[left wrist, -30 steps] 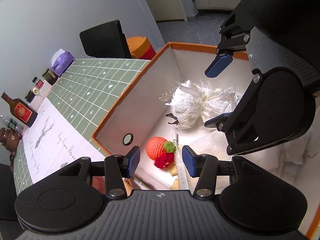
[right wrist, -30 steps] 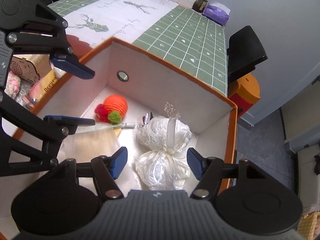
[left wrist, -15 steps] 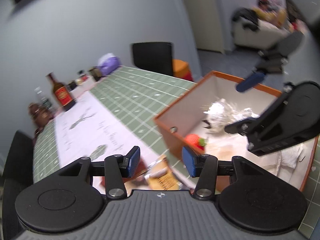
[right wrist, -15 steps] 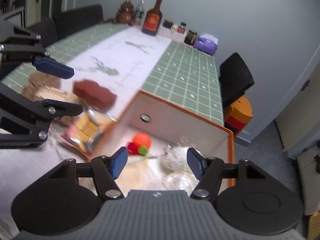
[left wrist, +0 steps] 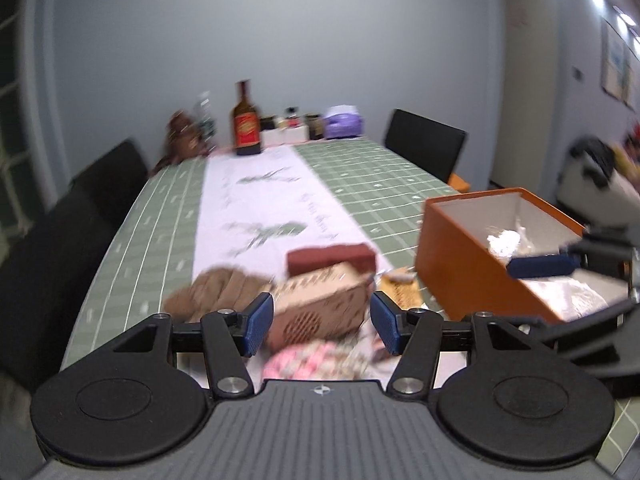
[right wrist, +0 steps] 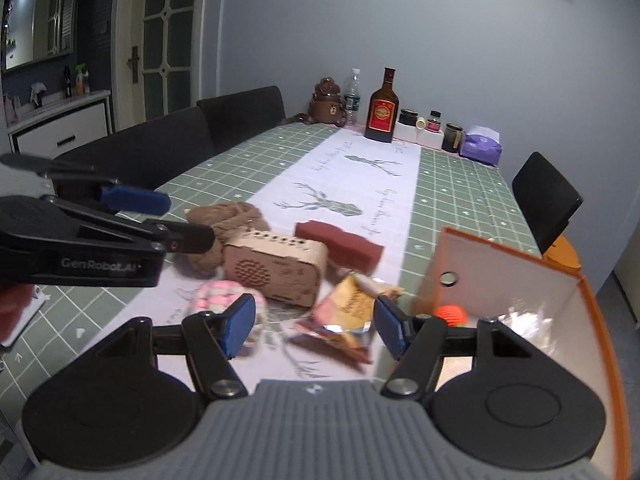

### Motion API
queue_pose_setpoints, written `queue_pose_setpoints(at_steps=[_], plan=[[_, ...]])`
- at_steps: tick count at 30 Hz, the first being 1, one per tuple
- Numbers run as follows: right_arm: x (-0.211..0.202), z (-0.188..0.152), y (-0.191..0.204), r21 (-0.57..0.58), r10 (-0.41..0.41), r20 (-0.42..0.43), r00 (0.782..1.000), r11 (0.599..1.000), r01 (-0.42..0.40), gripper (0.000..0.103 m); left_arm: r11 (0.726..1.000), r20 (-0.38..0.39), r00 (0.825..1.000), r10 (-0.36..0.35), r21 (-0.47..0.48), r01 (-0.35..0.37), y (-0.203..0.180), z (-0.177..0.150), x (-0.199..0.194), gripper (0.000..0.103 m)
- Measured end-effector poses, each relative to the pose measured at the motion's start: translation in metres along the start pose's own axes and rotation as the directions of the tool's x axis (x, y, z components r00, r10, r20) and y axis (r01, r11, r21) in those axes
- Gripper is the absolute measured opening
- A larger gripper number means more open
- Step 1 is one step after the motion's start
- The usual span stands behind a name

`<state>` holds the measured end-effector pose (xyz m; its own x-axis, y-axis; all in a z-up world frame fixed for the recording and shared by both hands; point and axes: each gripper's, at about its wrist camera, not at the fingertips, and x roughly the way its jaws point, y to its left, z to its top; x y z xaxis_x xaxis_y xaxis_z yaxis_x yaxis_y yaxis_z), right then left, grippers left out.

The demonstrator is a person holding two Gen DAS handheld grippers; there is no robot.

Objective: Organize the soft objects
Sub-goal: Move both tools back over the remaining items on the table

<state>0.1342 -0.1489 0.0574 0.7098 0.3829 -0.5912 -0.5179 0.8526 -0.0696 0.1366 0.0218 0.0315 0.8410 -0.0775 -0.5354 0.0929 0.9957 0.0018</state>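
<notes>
- The left hand-held gripper (left wrist: 322,322) has its blue pads spread wide apart and holds nothing; it hangs above the pile of things at the near end of the bench (left wrist: 160,224).
- Between its fingers in the left wrist view lie the wooden perforated box (left wrist: 320,300) and, nearer the camera, the pink-and-white knitted piece (left wrist: 308,364); the motion blur hides whether the pads touch either.
- The right hand-held gripper (right wrist: 312,322) is likewise wide open and empty, poised over the yellow snack packet (right wrist: 348,312), with no contact that can be made out.
- The knitted piece sits just beside the right gripper's left pad, against the near side of the wooden box.
- A brown knitted bundle (right wrist: 224,228) lies touching the far left side of the wooden box; a dark red sponge block (right wrist: 340,244) rests behind the box on the white runner (right wrist: 360,176).
- The orange storage box (right wrist: 516,280), white inside, stands at the bench's right edge near its near corner; an orange crocheted ball (right wrist: 452,314) and a clear-wrapped white bundle (left wrist: 504,238) lie in it.
- At the far end of the bench stand a brown bottle with a red label (right wrist: 384,110), small jars (right wrist: 432,120) and a purple tissue pack (right wrist: 482,146).
- Black chairs (right wrist: 192,144) line the left edge, and one more sits at the right edge.
</notes>
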Motion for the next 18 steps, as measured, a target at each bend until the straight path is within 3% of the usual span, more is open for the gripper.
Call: queue_pose_setpoints(at_steps=[2, 6, 12, 18], plan=[[0.007, -0.010, 0.015, 0.009, -0.017, 0.021, 1.000, 1.000, 0.017, 0.064, 0.998, -0.009, 1.000, 0.008, -0.069, -0.009, 0.011, -0.014, -0.001, 0.071], [0.023, -0.030, 0.032, 0.043, -0.046, 0.029, 0.999, 0.998, 0.045, 0.053, 0.979, -0.032, 0.999, 0.002, -0.206, -0.009, 0.028, -0.041, 0.005, 0.076], [0.053, -0.046, 0.035, 0.095, -0.130, 0.012, 0.991, 0.987, 0.128, 0.053, 0.908, -0.057, 0.998, 0.021, -0.418, -0.043, 0.052, -0.076, 0.012, 0.081], [0.076, -0.043, 0.026, 0.134, -0.167, 0.008, 0.986, 0.977, 0.165, 0.051, 0.869, -0.093, 0.996, -0.002, -0.493, -0.044, 0.060, -0.080, 0.032, 0.085]])
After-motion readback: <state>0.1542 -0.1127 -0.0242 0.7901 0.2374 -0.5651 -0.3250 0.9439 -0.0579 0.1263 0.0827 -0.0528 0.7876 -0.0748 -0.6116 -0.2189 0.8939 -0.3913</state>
